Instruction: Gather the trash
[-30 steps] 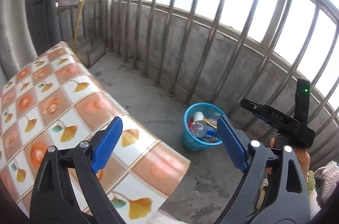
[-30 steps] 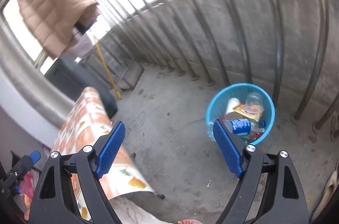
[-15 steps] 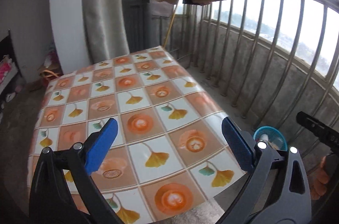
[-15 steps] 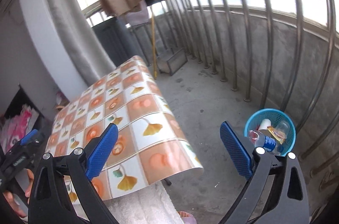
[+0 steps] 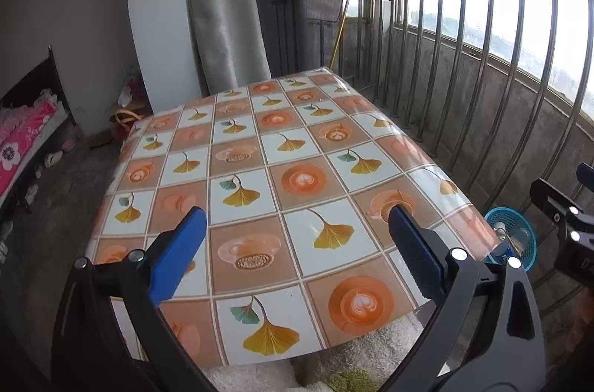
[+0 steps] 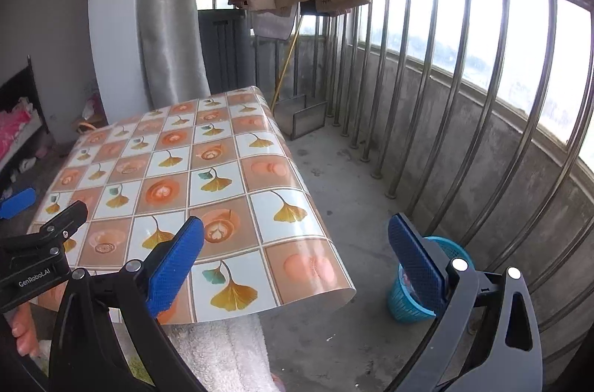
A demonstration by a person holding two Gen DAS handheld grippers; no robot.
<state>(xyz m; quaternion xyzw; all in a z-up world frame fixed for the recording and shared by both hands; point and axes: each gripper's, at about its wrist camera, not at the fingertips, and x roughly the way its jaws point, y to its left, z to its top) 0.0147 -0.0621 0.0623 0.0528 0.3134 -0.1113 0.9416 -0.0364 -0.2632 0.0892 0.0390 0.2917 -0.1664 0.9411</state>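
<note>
**Both Grippers Empty, Table Bare, Trash in the Bin**

Above the square table with the shiny orange-and-white leaf-pattern cloth point(image 5: 260, 176) I hold both my tools up. My left gripper point(image 5: 293, 251) has its blue pads wide apart, with nothing between them. My right gripper point(image 6: 297, 262) is spread wide too and holds nothing.

I see no trash on the cloth. The small round blue plastic mesh bin point(image 6: 412, 299) stands on the grey concrete floor, just past the right side of the table and near the metal balcony railing point(image 6: 445, 76). In my left view the bin peeks out behind the table corner, and I can make out a few things inside it. I think those are the trash, but they are too small to name.

So my guess is the job is nearly done, or I need to look around for more.

What could go wrong? The cloth edge hangs loose over the side. If I swing low, a finger could catch it and drag it off. The bin looks light, so a bump from my right gripper could tip it and spill everything. My two grippers are also near each other, and a quick turn could knock them together.
</note>
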